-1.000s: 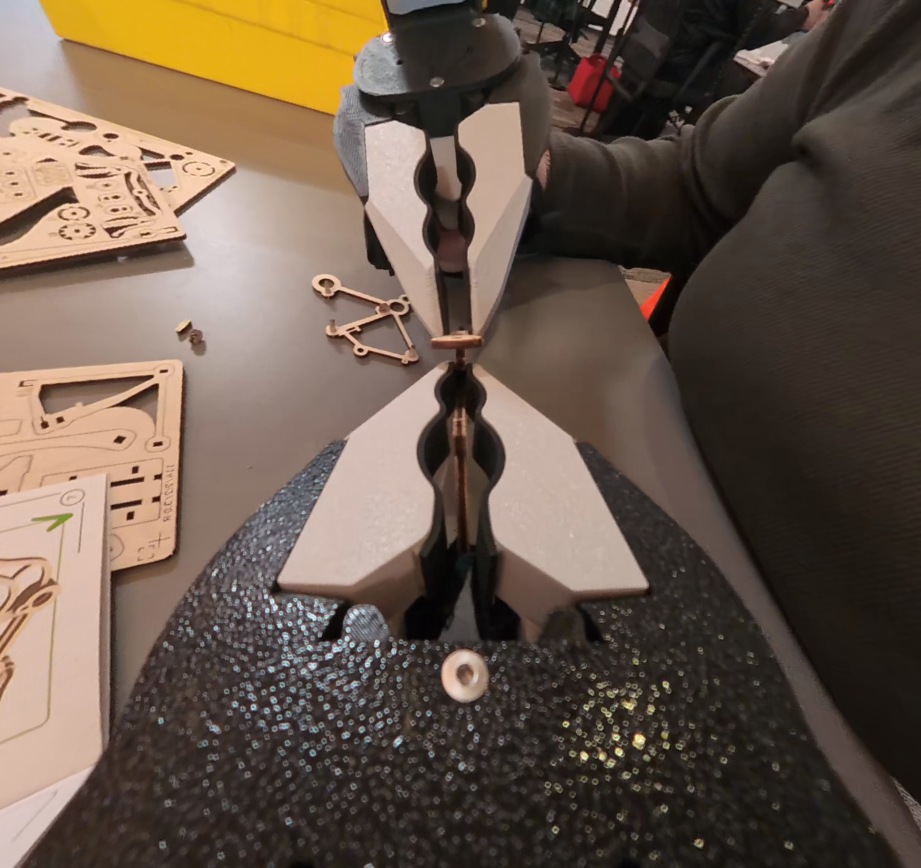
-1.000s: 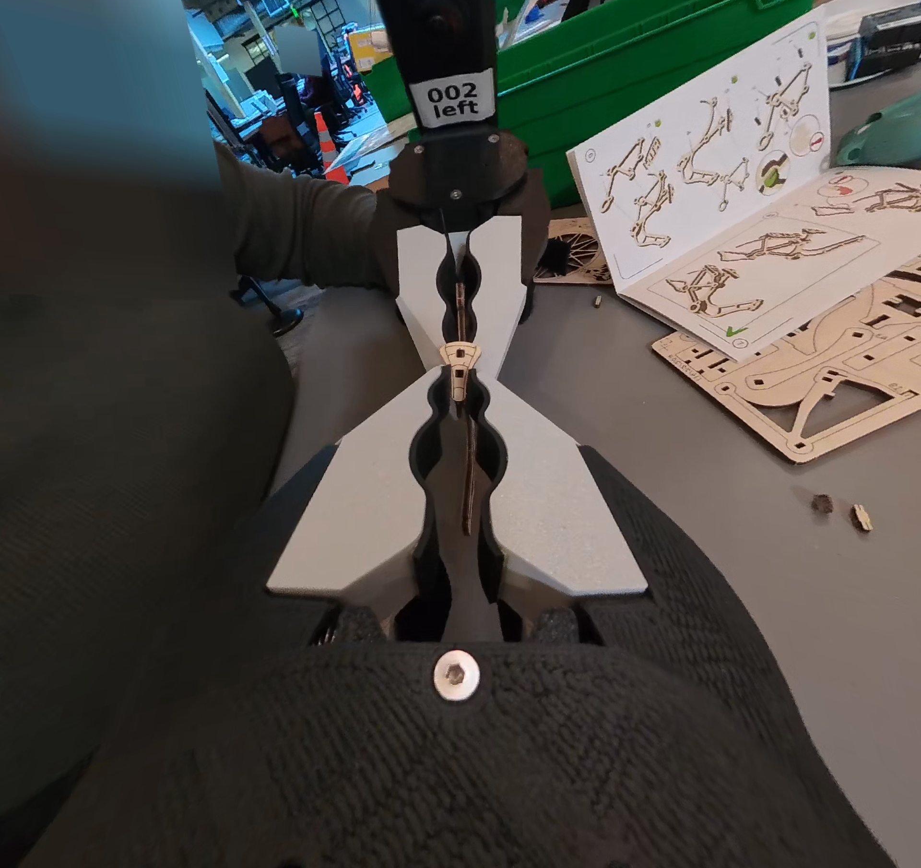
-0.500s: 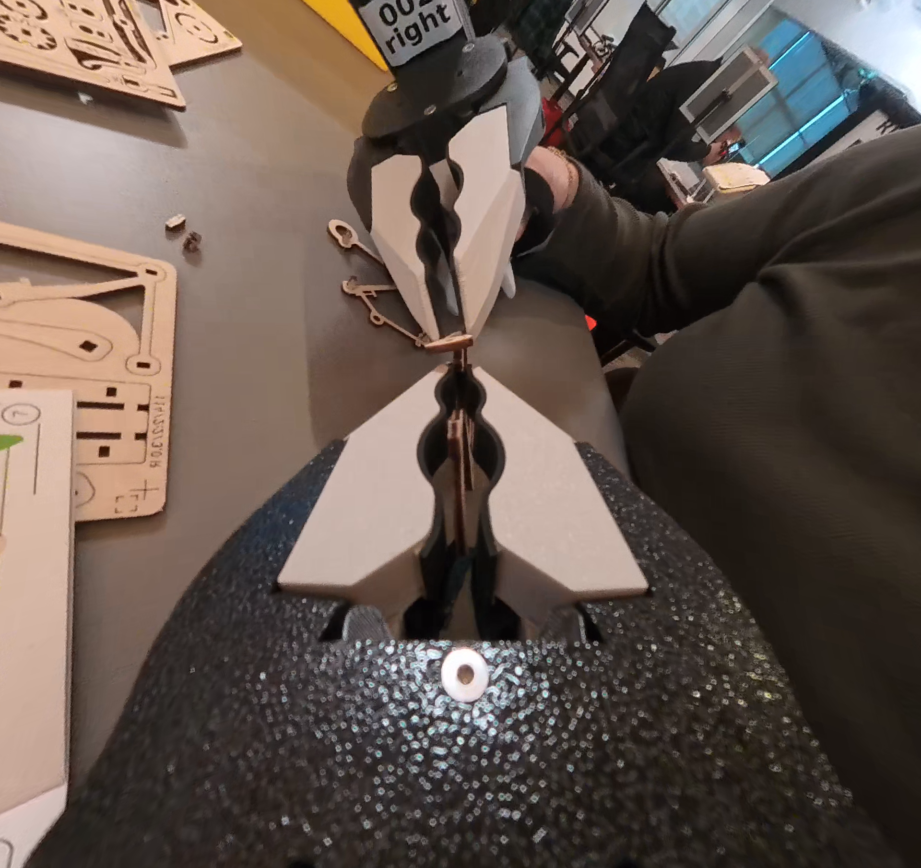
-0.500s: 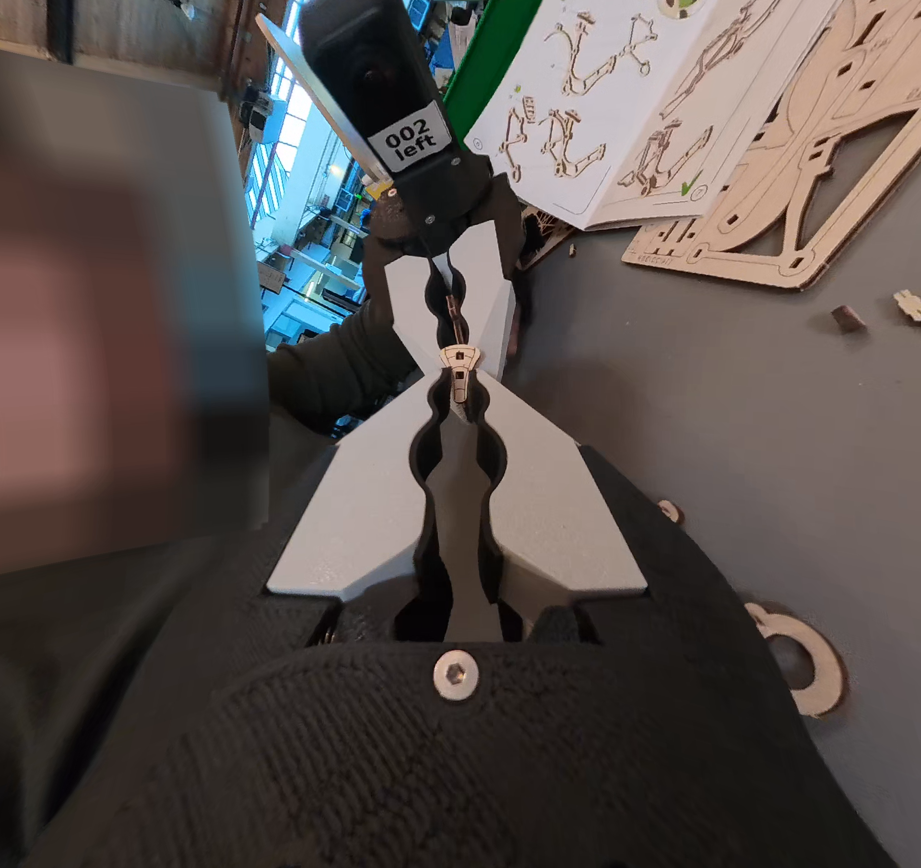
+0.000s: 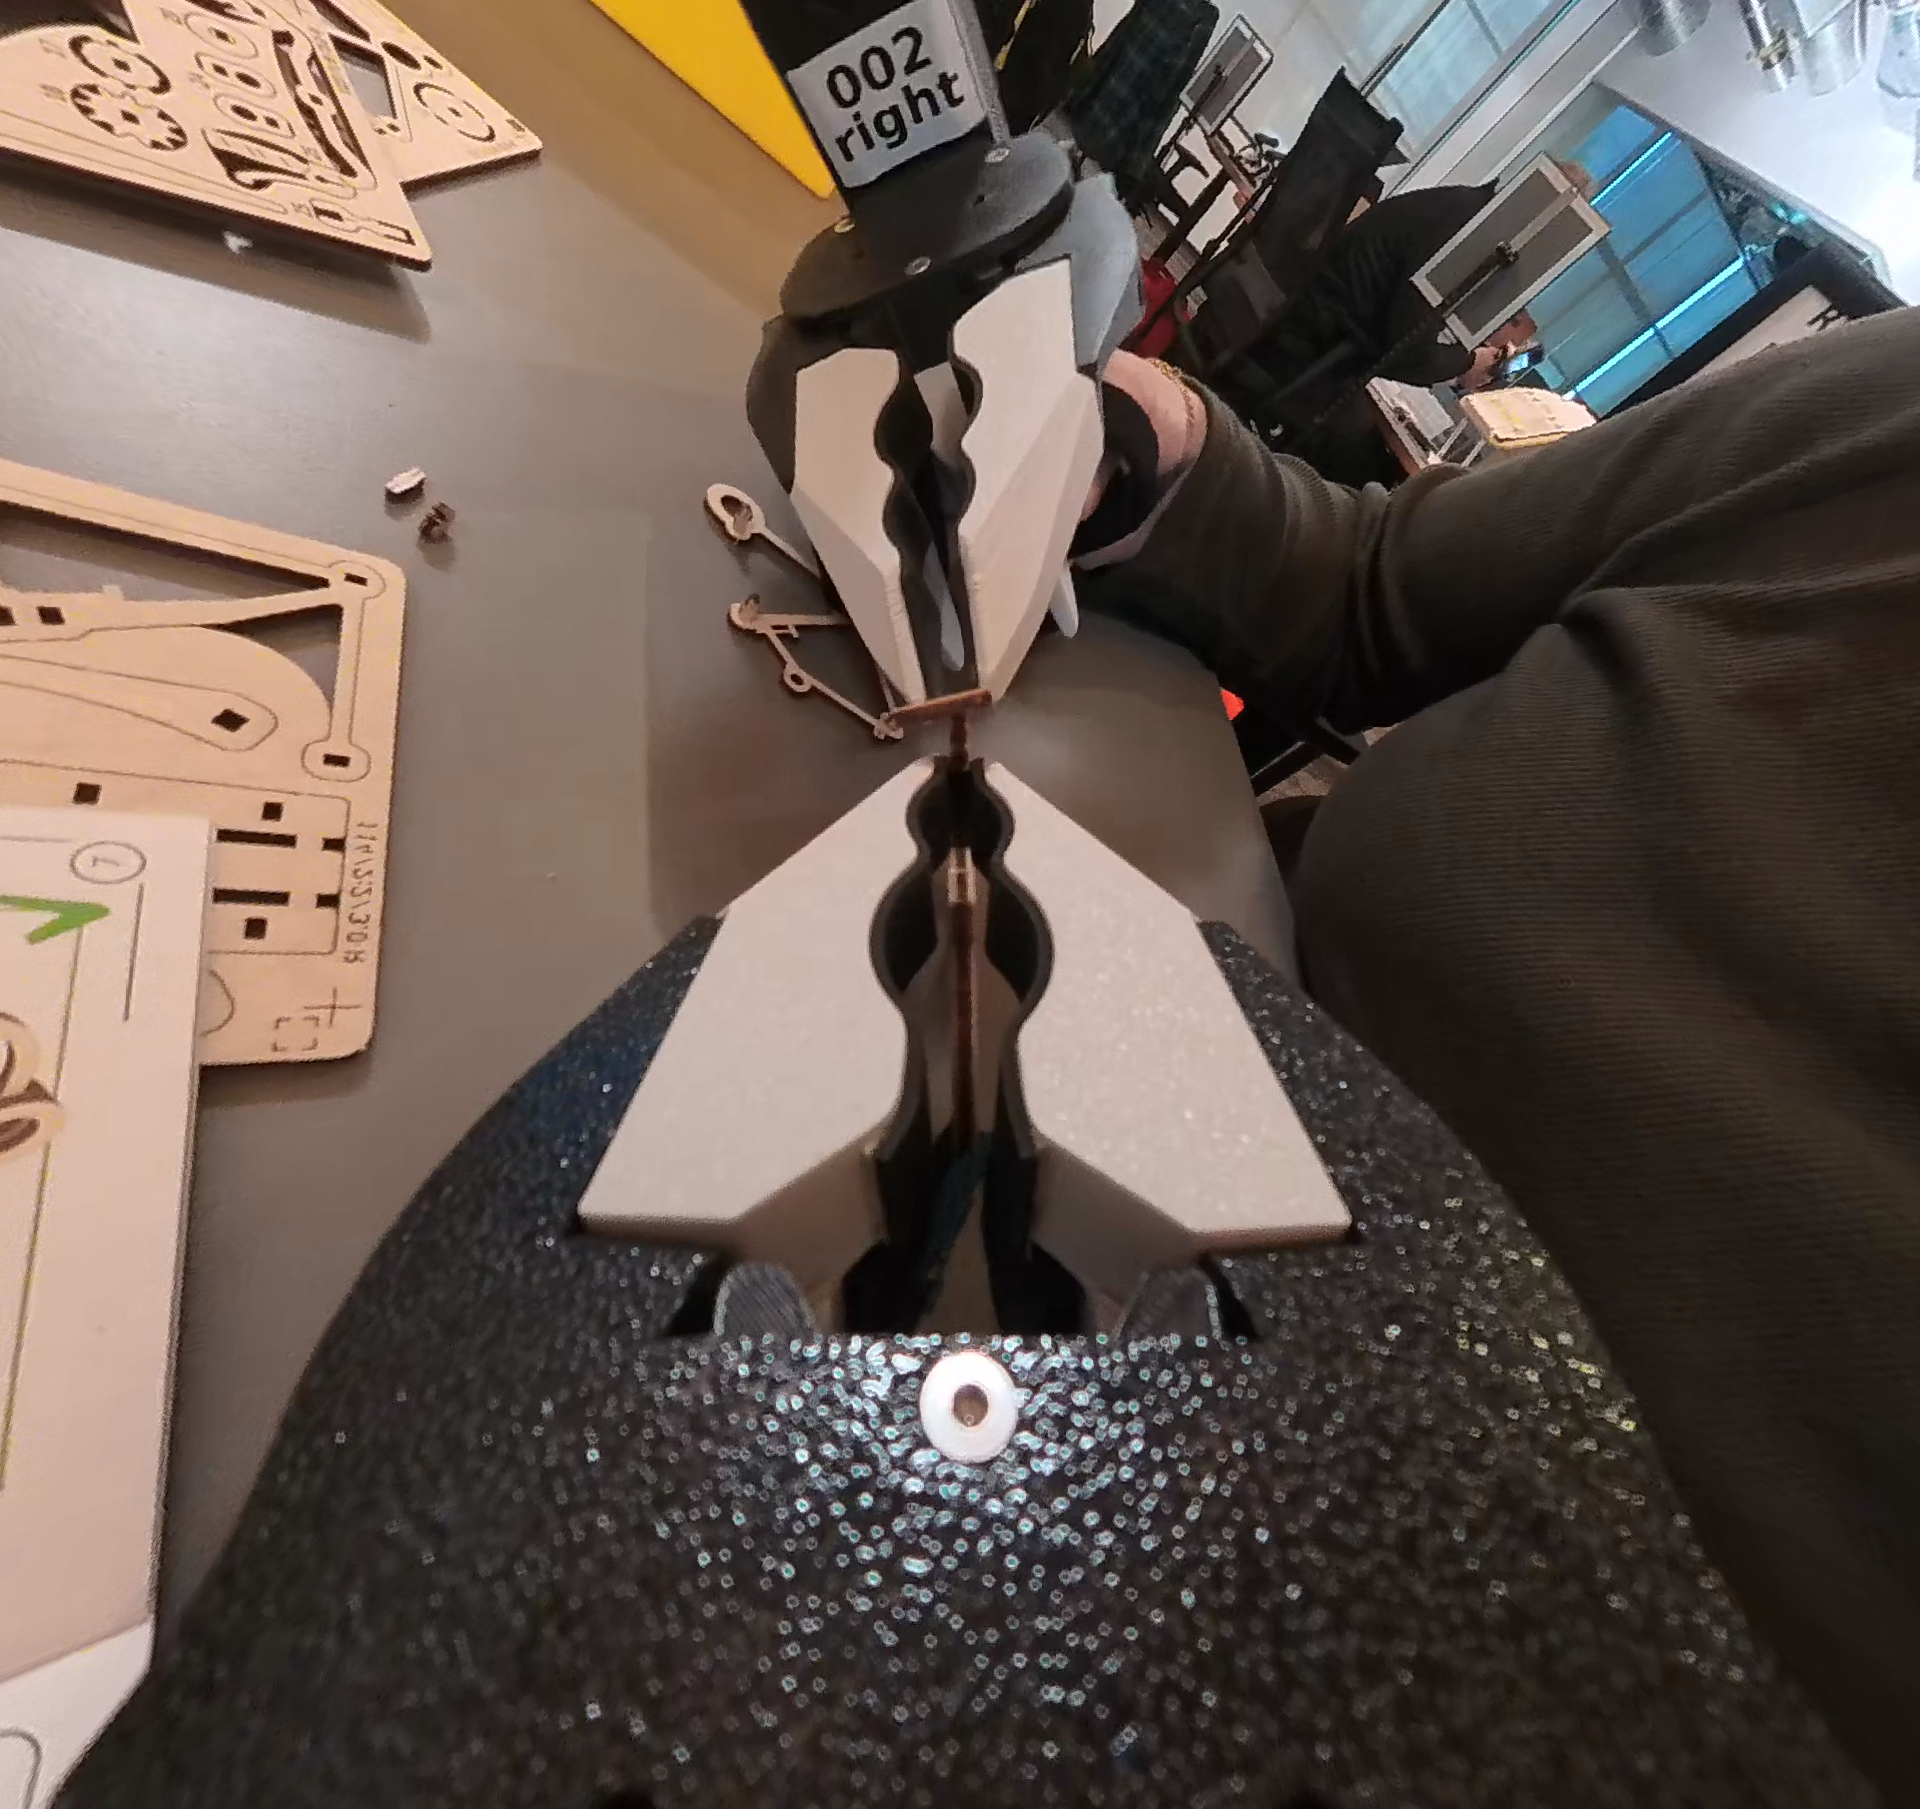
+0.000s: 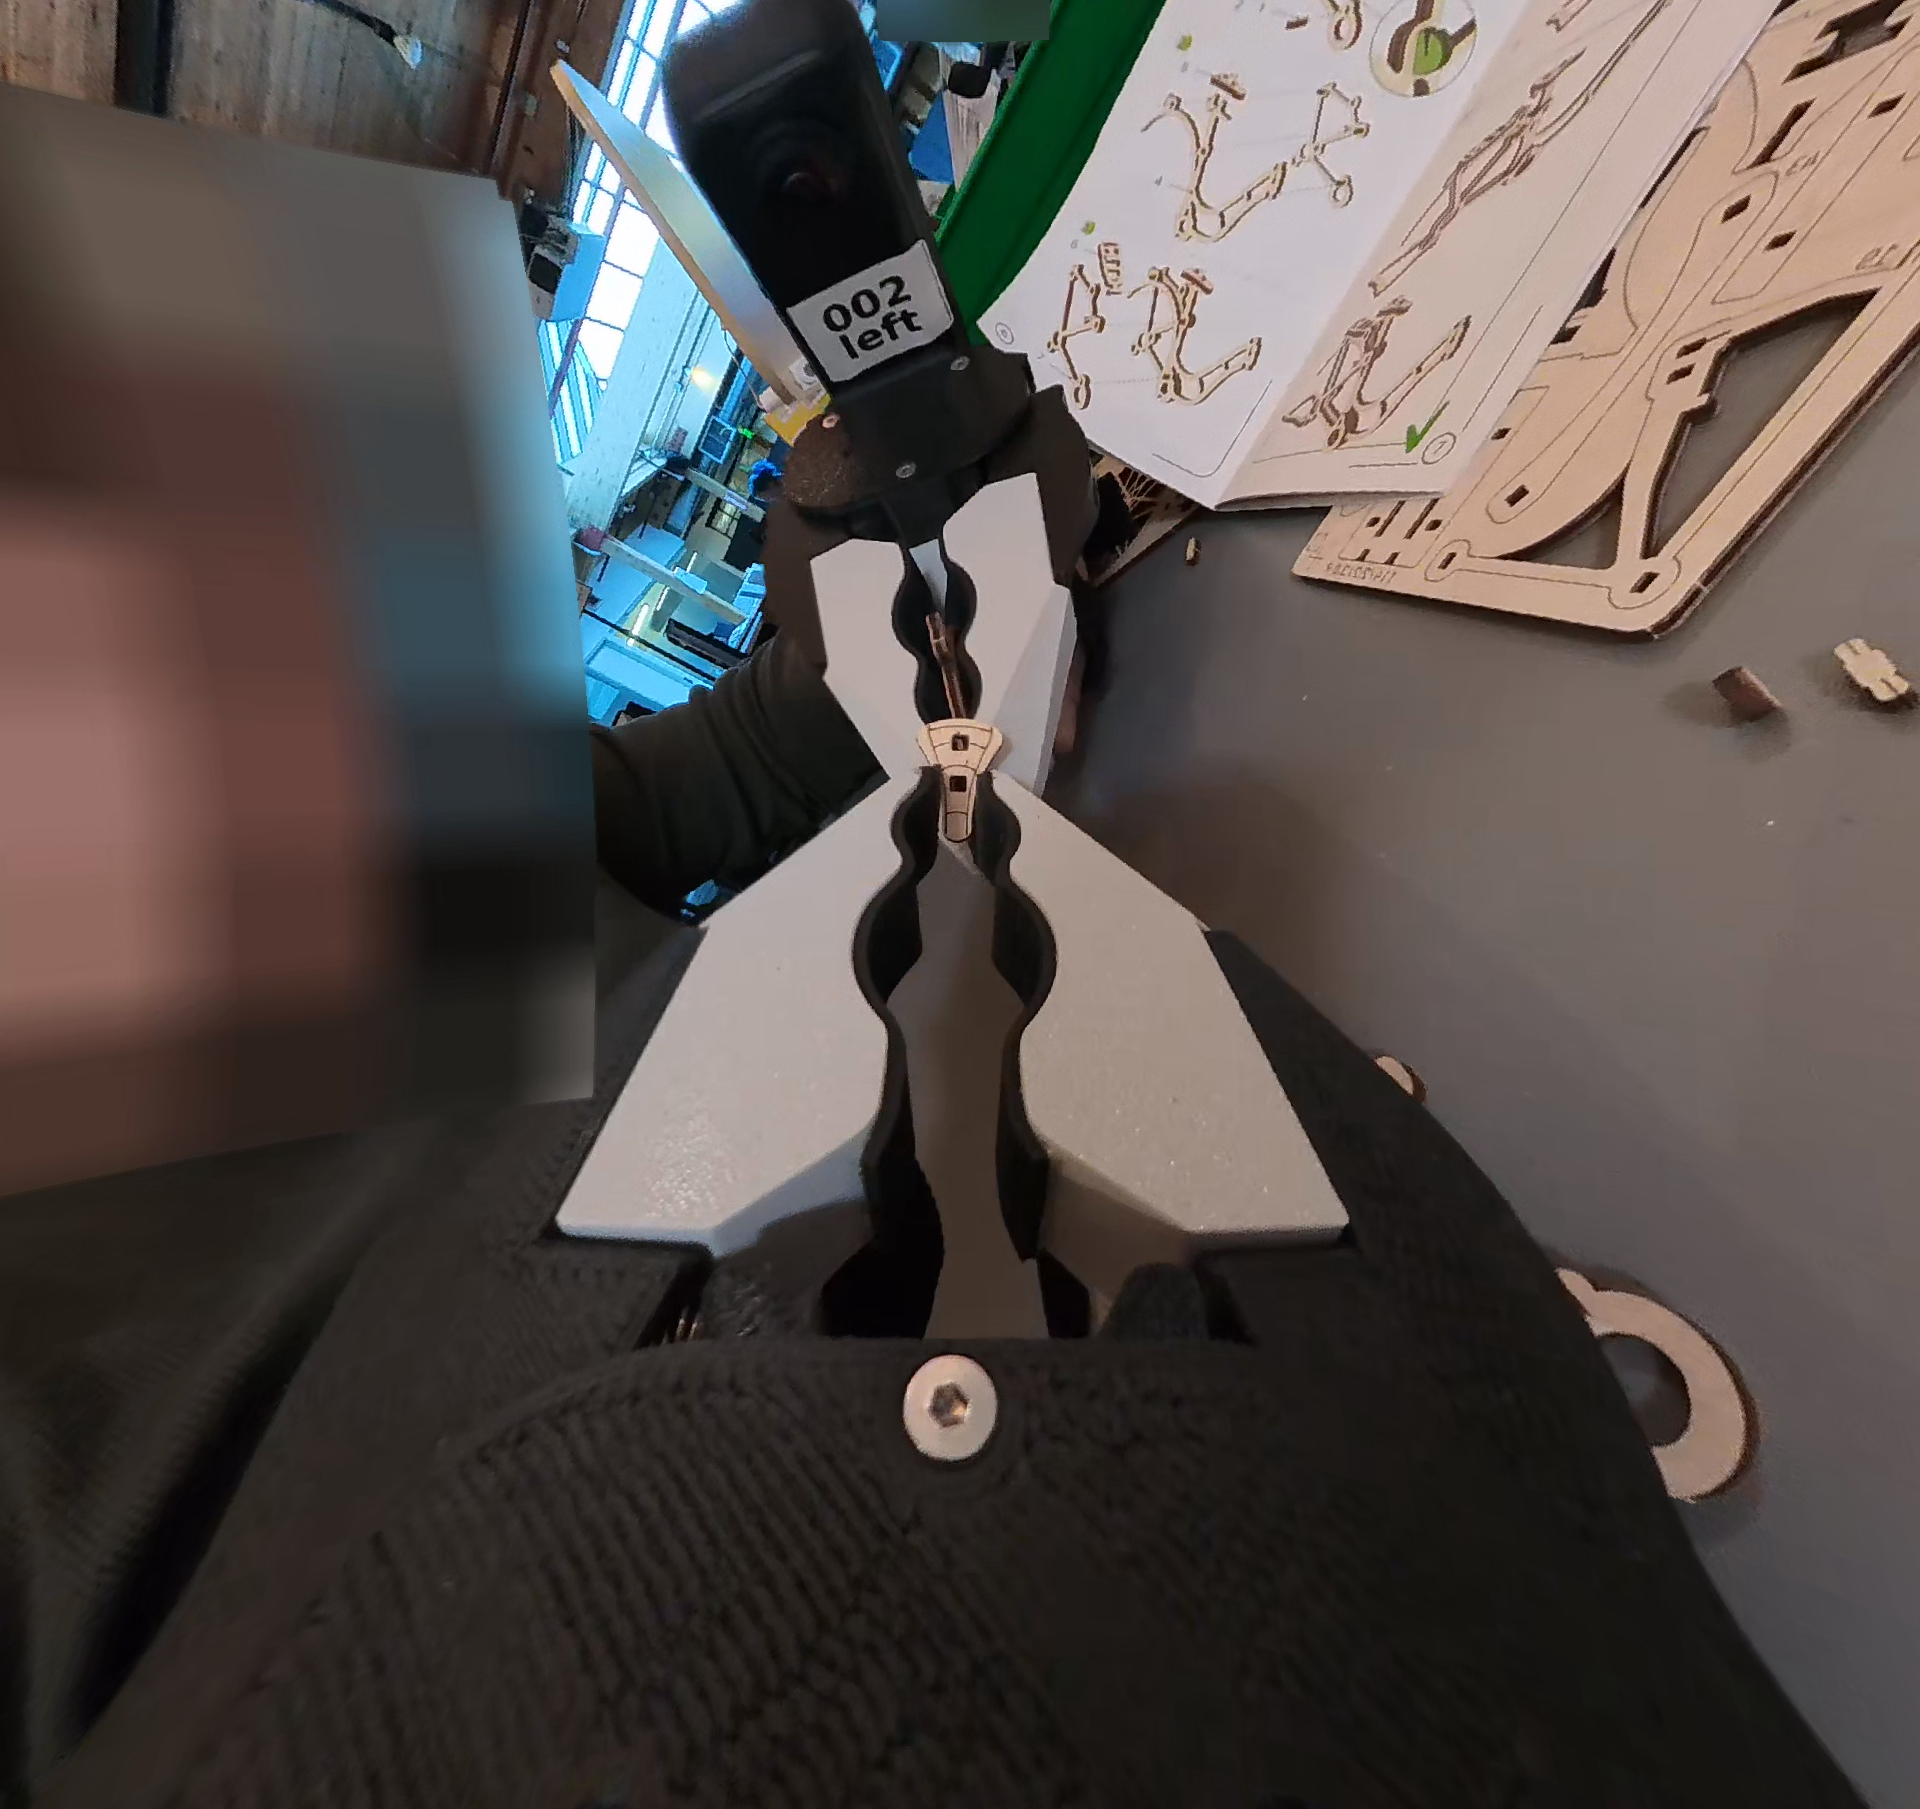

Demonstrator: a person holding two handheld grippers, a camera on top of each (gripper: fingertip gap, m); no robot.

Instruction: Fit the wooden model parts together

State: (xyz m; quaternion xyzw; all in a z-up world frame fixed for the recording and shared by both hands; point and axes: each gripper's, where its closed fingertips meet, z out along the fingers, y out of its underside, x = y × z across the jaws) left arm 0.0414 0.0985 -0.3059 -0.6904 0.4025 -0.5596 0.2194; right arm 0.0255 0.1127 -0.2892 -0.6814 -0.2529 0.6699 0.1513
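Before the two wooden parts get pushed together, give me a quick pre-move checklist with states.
1. Left tool shut on the thin wooden strip, held edge-on: ok.
2. Right tool shut on the small fan-shaped wooden piece: ok.
3. Strip tip meets the fan-shaped piece's edge at right angles, tools nose to nose: ok.
4. Tab seated in its slot: cannot tell, joint too small.
5. Both parts held above the grey table, away from the loose linkage piece and the wooden sheets: ok.
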